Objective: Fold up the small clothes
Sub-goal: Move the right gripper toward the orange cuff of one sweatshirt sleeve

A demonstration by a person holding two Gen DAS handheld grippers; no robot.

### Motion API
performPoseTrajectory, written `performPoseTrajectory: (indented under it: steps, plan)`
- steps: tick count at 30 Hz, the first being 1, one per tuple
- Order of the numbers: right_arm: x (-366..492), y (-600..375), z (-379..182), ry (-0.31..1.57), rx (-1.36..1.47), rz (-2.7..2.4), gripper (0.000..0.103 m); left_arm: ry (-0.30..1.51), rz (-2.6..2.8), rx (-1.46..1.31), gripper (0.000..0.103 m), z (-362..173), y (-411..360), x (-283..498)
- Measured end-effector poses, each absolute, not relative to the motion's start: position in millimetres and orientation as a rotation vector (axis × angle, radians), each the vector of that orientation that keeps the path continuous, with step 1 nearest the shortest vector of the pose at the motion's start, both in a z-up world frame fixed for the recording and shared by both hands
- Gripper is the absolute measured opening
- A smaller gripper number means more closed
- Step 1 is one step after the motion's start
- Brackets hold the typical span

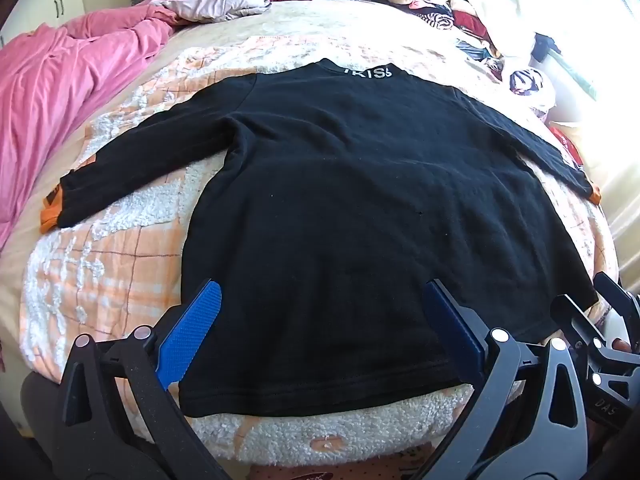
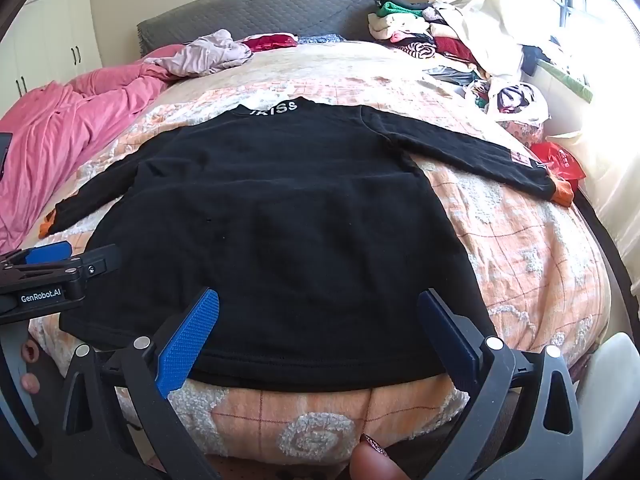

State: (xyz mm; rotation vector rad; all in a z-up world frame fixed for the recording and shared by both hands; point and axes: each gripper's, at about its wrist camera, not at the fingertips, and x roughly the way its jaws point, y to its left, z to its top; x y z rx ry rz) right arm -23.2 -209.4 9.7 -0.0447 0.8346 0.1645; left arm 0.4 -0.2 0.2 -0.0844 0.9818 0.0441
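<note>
Each tool (image 1: pixel 320 320) has black plastic arms with silver round pins and textured blue finger pads (image 2: pixel 188 344). The left tool (image 2: pixel 52 276) carries white "GenRobot.AI" lettering. A fingernail (image 2: pixel 374 446) wears glittery polish.

home bedroom | bed (image 2: pixel 520 248) w/ headboard (image 2: pixel 260 12) | wardrobe (image 2: pixel 48 40)

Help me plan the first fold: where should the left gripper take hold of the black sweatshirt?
Probably at the orange cuff of the black sweatshirt's left sleeve, coming from the bed's left side. That sleeve lies flat and angled outward, its end free on the blanket. The left gripper is open.
</note>
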Motion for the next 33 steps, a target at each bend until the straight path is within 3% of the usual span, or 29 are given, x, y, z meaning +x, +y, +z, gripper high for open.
performPoseTrajectory:
  steps: [33]
  plan:
    - [62.5, -213.8, 35.2, 0.847, 0.042, 0.164, 0.099, 0.953, 0.019, -0.131, 0.095, 15.3, 1.9, 56.6]
